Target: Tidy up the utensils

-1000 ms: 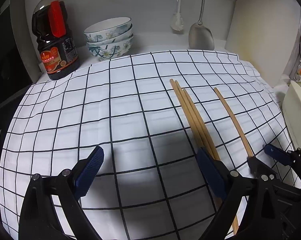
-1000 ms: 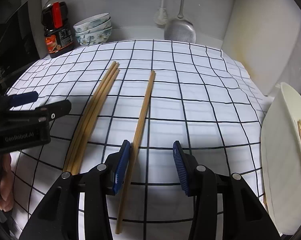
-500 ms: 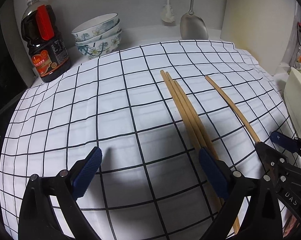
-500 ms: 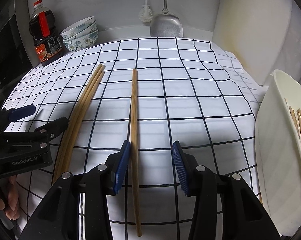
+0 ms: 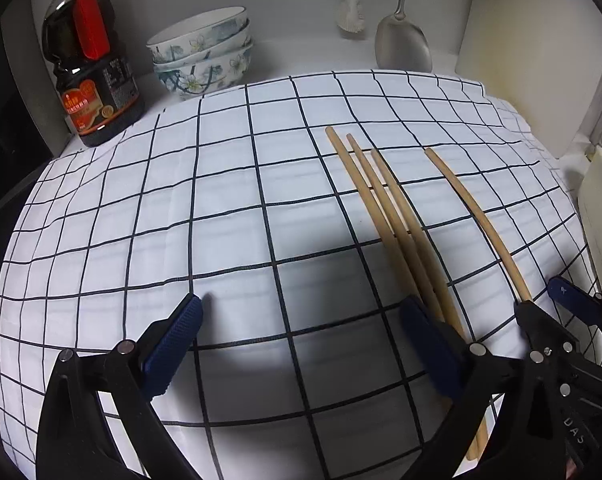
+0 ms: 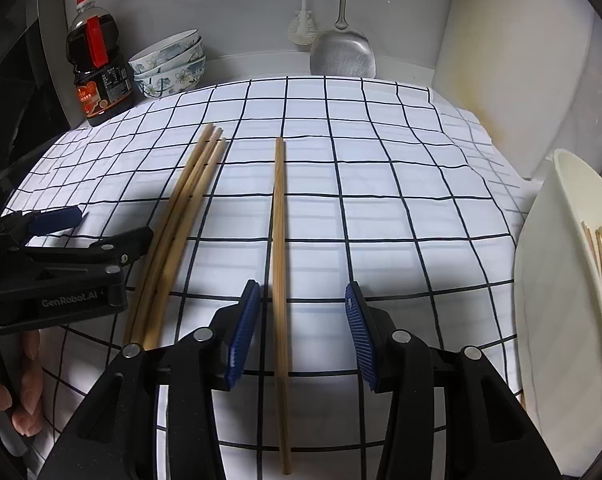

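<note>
We straddled the lone chopstick (image 6: 279, 240).
Right gripper (image 6: 301, 332) jaws stood apart, unclamped; it looked light, stiff, roll-prone: pinch near end.

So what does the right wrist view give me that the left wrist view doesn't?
Only the right wrist view shows chopsticks already lying in the white container, the single chopstick lying between the right hand-held gripper's open pads, untouched, and a hand gripping the left tool.

Only the left wrist view shows the left hand-held gripper wide open over bare cloth, the three bundled chopsticks passing outside its right pad.

Both show the checked cloth, soy sauce bottle, stacked bowls and spatula.
</note>
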